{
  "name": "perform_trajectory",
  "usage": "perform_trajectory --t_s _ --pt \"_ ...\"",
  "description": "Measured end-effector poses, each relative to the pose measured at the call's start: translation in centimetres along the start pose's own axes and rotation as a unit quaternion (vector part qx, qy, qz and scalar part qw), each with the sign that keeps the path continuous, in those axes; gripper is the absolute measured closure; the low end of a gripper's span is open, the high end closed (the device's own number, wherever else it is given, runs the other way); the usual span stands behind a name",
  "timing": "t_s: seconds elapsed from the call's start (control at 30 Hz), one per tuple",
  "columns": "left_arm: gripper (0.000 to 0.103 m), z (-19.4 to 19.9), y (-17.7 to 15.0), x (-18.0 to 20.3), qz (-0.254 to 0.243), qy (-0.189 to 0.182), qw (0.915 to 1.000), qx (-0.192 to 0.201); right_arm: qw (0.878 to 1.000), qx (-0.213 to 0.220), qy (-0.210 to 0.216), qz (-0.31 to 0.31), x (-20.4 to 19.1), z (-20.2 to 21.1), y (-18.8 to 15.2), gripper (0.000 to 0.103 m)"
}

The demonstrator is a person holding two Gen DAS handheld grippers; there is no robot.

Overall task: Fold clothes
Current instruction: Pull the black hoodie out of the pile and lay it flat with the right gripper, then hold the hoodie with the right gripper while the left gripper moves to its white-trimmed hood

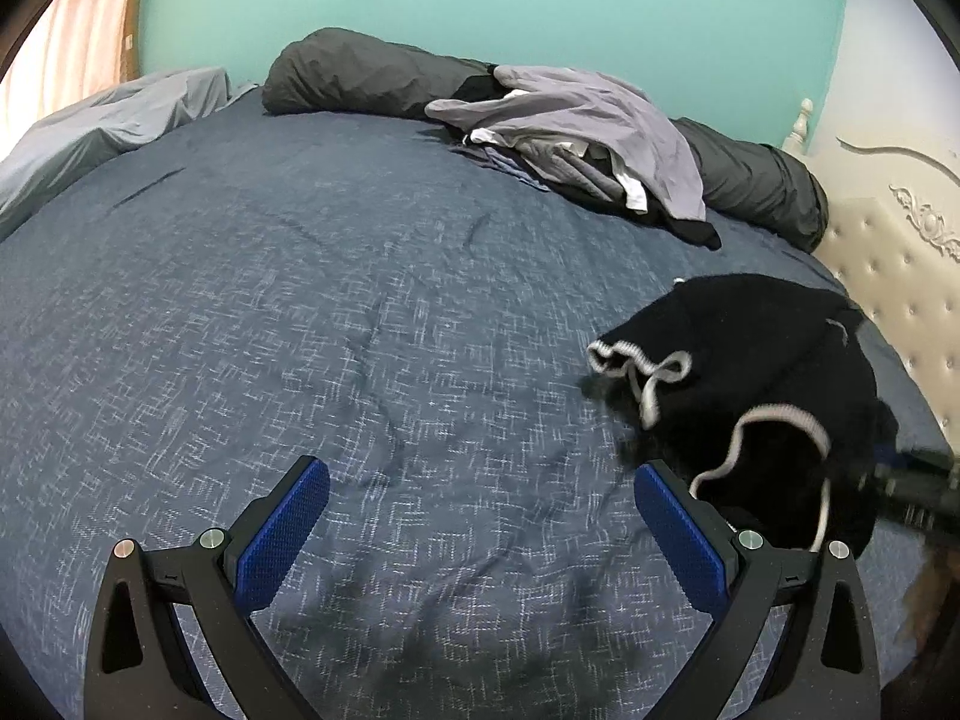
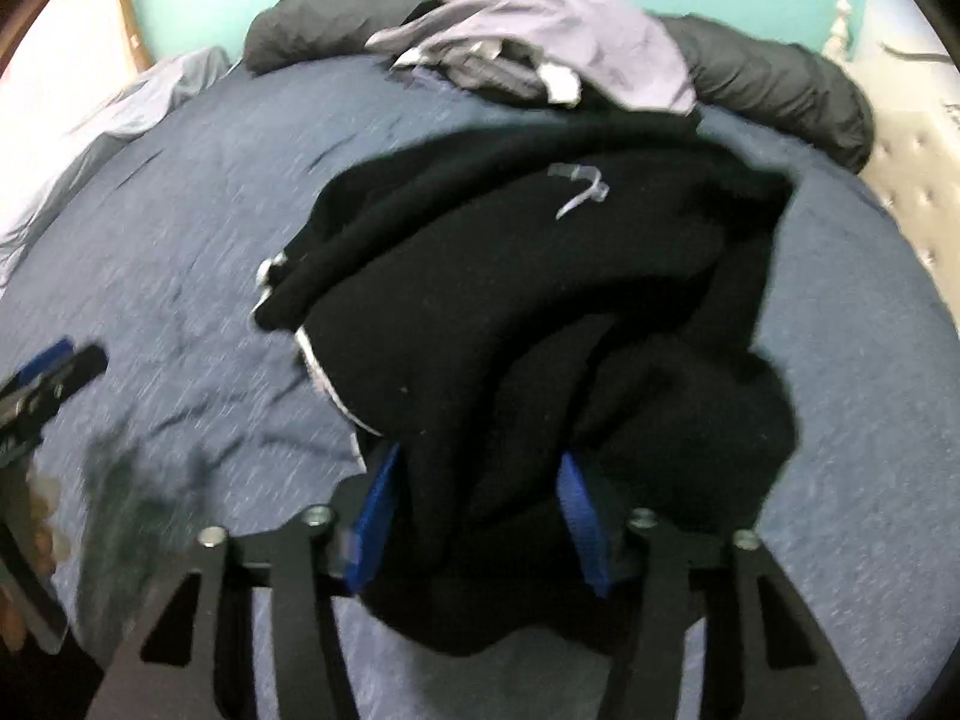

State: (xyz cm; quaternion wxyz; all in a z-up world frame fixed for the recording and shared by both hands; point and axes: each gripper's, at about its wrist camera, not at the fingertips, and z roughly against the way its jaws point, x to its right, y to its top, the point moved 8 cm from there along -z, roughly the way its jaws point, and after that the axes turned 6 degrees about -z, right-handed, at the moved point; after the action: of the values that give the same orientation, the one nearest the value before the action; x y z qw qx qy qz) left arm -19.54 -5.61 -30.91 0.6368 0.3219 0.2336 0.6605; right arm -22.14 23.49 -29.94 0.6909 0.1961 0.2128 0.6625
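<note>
My left gripper [image 1: 480,516] hangs spread and empty over the blue bedspread [image 1: 300,330]; at right, my right gripper [image 2: 474,510] pinches the black garment [image 2: 540,300], bunched above the bed before 1 pile of clothes [image 1: 576,132].

Open blue bedspread [image 1: 360,312] ahead, clothes pile [image 1: 576,138] far side, black garment [image 1: 750,372] right

Soft even light, motion-blurred right view
</note>
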Motion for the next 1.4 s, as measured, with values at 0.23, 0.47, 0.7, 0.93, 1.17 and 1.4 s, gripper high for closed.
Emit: perform_trajectory --t_s 0.23,0.47,0.7,0.93,1.17,1.4 --pt "0.0 -0.8 0.0 0.8 -0.008 -0.003 0.9999 -0.005 0.994 0.045 -0.078 -0.055 7.1 1.3 5.4 0.069" --pt "0.0 -1.4 0.0 2.0 -0.02 -0.004 0.9997 -0.009 0.994 0.043 -0.06 -0.08 8.3 1.8 5.3 0.069" --pt "0.0 -1.8 -0.3 4.1 -0.036 -0.035 0.9986 -0.017 0.998 -0.005 -0.004 -0.061 5.6 1.4 0.3 0.069" --pt "0.0 -2.8 -1.0 6.4 -0.04 -0.074 0.9957 -0.039 0.998 -0.003 0.02 -0.061 4.5 2.2 -1.0 0.069" --pt "0.0 -3.6 -1.7 8.6 -0.045 -0.108 0.9919 -0.051 0.998 0.004 0.024 -0.054 4.3 2.7 -1.2 0.069" --pt "0.0 -5.1 -2.3 10.3 -0.042 -0.135 0.9874 -0.07 0.997 0.004 0.041 -0.06 4.1 2.7 -1.1 0.069"
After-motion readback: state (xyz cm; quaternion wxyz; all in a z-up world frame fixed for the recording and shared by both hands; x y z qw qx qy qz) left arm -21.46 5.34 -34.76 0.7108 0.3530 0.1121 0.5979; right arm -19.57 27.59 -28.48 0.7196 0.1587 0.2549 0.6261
